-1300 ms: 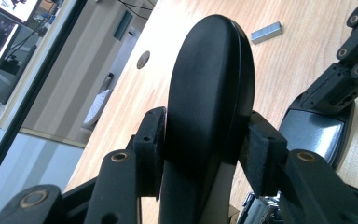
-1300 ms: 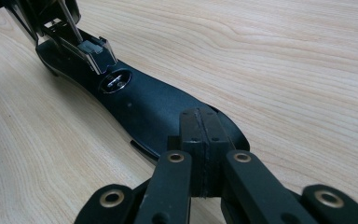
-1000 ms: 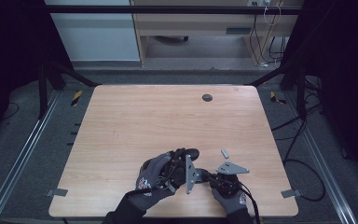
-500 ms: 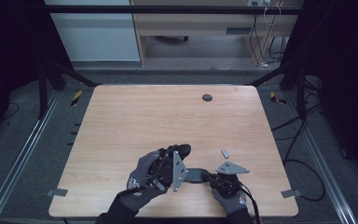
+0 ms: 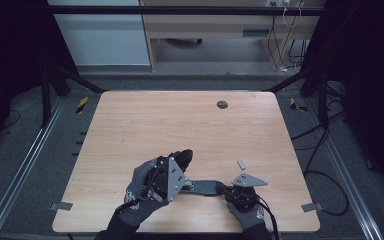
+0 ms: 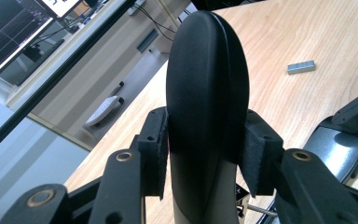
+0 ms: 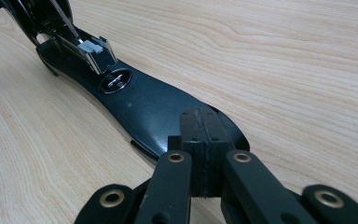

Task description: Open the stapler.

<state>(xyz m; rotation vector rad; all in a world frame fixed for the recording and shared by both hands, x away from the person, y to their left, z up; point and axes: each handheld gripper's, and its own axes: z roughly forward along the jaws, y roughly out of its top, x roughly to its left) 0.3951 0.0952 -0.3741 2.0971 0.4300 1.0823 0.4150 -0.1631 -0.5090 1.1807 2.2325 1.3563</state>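
A black stapler lies swung open near the table's front edge. My left gripper is shut on its rounded top arm, and both pads press its sides as the arm stands raised. The flat base rests on the wood. My right gripper is shut, pads together, with its tips on the base's rear end. The metal magazine shows at the hinge end. A small strip of staples lies loose just beyond the right gripper.
The wooden table has a round dark grommet near its far edge. Metal rails run along both sides on the floor, and cables lie at the right. A cabinet stands beyond the far edge.
My left hand has moved left and a little up, carrying the stapler's top arm away from the base. The right gripper has stayed on the base.
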